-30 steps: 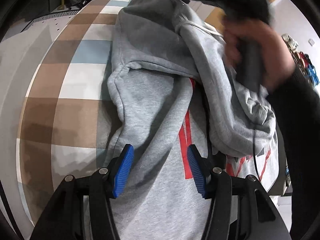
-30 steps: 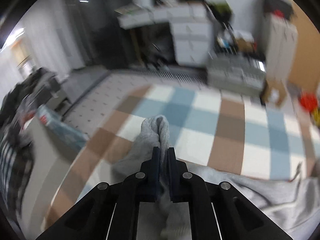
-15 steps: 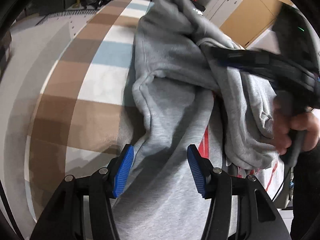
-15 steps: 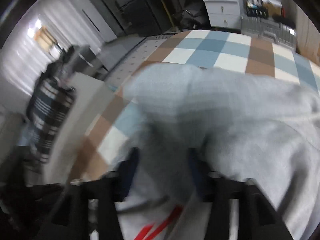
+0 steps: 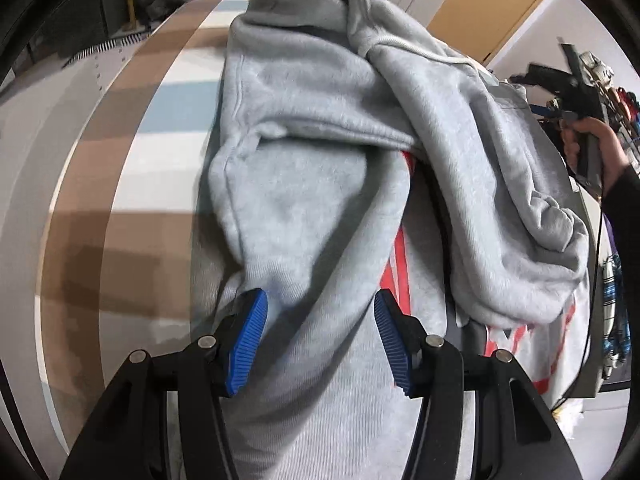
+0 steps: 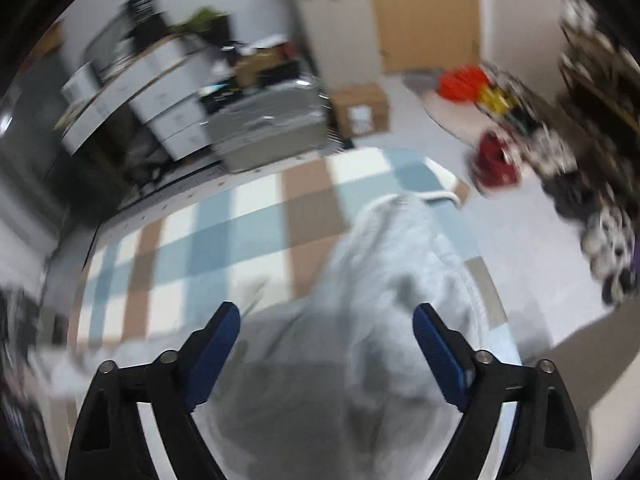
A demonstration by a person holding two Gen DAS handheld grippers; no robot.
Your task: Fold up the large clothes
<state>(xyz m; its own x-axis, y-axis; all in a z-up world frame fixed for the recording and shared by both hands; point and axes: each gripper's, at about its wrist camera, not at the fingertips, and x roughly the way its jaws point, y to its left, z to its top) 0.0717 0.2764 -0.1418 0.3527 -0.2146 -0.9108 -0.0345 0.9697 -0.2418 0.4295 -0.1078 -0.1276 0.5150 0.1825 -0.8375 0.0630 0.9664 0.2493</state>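
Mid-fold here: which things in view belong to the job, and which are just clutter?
Job:
grey hoodie
checked mat under it
left gripper, open
right gripper, jaws just opened, clear of cloth

Clutter:
cardboard box
white drawers
red bag

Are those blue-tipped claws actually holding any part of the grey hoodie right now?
No. The left gripper stands open over the grey hoodie, and the right gripper, whose jaws have just been opening, grips nothing.

Even daylight, motion-blurred right view
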